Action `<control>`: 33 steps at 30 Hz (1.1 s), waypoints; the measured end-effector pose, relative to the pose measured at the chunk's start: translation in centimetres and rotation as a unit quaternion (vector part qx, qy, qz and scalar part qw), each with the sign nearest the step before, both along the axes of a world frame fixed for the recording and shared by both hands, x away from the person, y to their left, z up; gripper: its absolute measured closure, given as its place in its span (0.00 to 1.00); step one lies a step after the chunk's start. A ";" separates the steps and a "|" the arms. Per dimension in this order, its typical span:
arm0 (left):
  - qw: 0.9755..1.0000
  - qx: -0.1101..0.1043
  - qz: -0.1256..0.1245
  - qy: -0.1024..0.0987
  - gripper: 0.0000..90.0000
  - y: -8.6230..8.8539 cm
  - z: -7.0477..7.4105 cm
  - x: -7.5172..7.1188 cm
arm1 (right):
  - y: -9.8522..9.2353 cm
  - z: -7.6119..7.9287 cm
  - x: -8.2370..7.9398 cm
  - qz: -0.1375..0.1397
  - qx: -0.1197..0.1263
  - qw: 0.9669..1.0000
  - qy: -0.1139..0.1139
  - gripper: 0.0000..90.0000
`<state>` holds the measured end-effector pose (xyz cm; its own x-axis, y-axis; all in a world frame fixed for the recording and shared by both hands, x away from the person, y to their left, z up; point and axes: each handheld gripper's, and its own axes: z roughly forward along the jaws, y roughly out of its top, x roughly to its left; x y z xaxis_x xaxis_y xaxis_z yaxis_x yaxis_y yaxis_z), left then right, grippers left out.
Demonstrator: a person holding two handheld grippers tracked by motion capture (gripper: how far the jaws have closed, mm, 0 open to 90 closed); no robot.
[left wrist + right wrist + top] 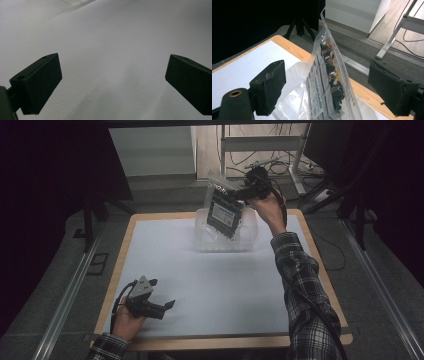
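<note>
The right gripper (245, 194) hangs over the far right part of the counter (210, 285), its fingers (268, 86) spread wide on either side of a clear bag (329, 75) without pressing on it; in the right gripper view the bag stands upright in the gap, clear of both pads. The bag holds a dark, printed pack with mixed bits along one edge, and its lower end sits inside a clear plastic tub (226, 242) at the far side of the white sheet. The left gripper (160, 307) rests low at the near left, fingers (41, 82) well apart with nothing between them, just white surface.

This looks like a release into the tub. To do it well, the hand should lift straight up and away so neither pad snags the bag's top flap, and let the bag settle against the tub wall rather than tip over the rim.

The bottom of the bag inside the tub is hard to make out through the layered plastic, and the label print is too small to read
</note>
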<state>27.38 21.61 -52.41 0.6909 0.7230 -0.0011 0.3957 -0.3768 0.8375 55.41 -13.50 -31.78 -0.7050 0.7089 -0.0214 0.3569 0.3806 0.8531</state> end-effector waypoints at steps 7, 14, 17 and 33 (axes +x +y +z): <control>1.000 0.000 -0.005 0.001 0.00 -0.1 0.0 0.0 | -0.3 -0.1 -0.6 0.005 -0.007 1.000 0.003 0.13; 1.000 0.003 -0.003 0.000 0.00 -0.1 -0.1 0.0 | -0.6 -0.8 -1.3 0.014 -0.015 1.000 0.012 0.11; 1.000 0.003 -0.004 0.001 0.00 -0.2 -0.1 0.0 | -0.9 -1.0 -1.5 0.014 -0.017 1.000 0.015 0.11; 1.000 0.007 -0.004 0.000 0.00 -0.2 -0.1 0.0 | -2.8 -1.4 -3.3 0.016 -0.030 0.999 0.017 0.09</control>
<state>27.41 21.39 -52.50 0.6969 0.7172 0.0081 0.3931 -0.3914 0.8321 52.16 -16.32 -33.22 -0.7280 0.6845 -0.0387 0.3717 0.4415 0.8167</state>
